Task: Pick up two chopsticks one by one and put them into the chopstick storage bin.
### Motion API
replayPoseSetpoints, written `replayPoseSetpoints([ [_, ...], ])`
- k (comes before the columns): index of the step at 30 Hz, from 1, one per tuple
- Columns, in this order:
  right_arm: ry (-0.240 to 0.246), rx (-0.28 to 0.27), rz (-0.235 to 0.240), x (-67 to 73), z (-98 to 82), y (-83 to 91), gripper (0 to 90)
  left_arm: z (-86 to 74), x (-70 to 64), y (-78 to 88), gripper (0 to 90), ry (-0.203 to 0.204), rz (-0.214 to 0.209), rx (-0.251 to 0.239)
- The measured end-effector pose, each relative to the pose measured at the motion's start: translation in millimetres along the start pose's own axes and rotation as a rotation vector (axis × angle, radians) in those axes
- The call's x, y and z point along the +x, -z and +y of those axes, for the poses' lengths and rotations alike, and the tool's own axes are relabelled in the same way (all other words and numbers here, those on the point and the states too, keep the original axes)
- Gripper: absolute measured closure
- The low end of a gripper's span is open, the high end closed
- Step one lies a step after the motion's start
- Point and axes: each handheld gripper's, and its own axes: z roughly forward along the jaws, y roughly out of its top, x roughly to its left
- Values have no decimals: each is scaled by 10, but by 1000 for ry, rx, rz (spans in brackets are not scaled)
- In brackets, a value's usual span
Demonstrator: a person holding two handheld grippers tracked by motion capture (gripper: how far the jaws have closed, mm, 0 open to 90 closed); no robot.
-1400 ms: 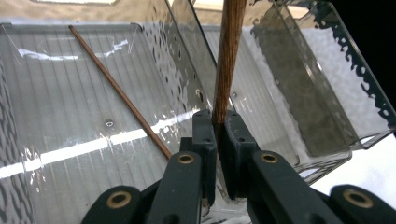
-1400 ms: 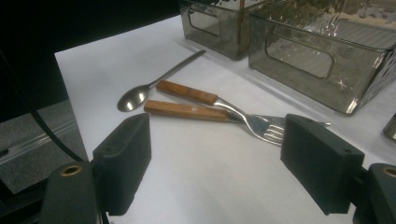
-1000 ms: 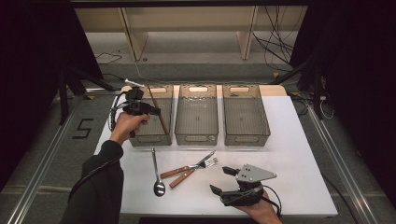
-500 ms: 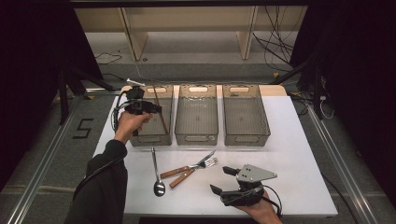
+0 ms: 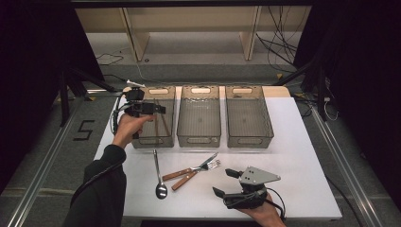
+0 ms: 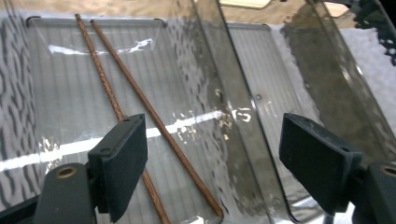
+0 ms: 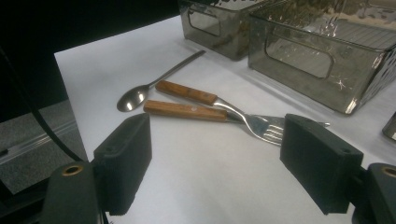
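My left gripper (image 5: 161, 109) hangs over the left smoky plastic bin (image 5: 151, 141). Its jaws have just been opening and now stand wide apart with nothing between them. In the left gripper view (image 6: 215, 163) two thin brown chopsticks (image 6: 140, 93) lie side by side on the bin's floor below the jaws. They show as faint lines in the high view (image 5: 161, 123). My right gripper (image 5: 221, 182) rests open near the table's front edge. Its jaws (image 7: 215, 168) face two wooden-handled forks (image 7: 196, 105) that lie crossed on the white table, with a steel spoon (image 7: 140, 93) just beyond them.
A middle bin (image 5: 198, 140) and a right bin (image 5: 250, 140) stand in a row beside the left one, both with bare floors. The forks (image 5: 191, 171) and spoon (image 5: 158, 175) lie in front of the bins. The white tabletop (image 5: 302, 156) ends close behind the right hand.
A chopstick that hung from the left gripper into the bin now lies on the bin's floor. The left jaws have opened wide. The right hand has kept still.
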Motion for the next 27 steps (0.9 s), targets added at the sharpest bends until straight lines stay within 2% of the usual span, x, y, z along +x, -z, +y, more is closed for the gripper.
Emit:
replayPoseSetpoints([
  [2,-4,-4,-2,2,-2,-5,256,-26,-45,57,226,-23,-15,-13],
  [6,-7,0,-3,-1,-2,0,255,-99,-123,189,221,-43,-67,-49],
  [14,-8,-1,-5,2,-3,-3,255,-347,-270,379,214,-110,-121,-86],
  [19,-6,0,-4,4,-4,-6,255,-561,-350,458,213,-154,-120,-95],
  [21,-3,2,-3,1,-4,-6,255,-649,-370,498,211,-164,-107,-108],
  [25,-3,6,-3,2,-8,-7,255,-832,-368,582,211,-158,-101,-137],
  [27,-3,6,-5,2,-8,-8,255,-929,-343,603,211,-142,-94,-154],
])
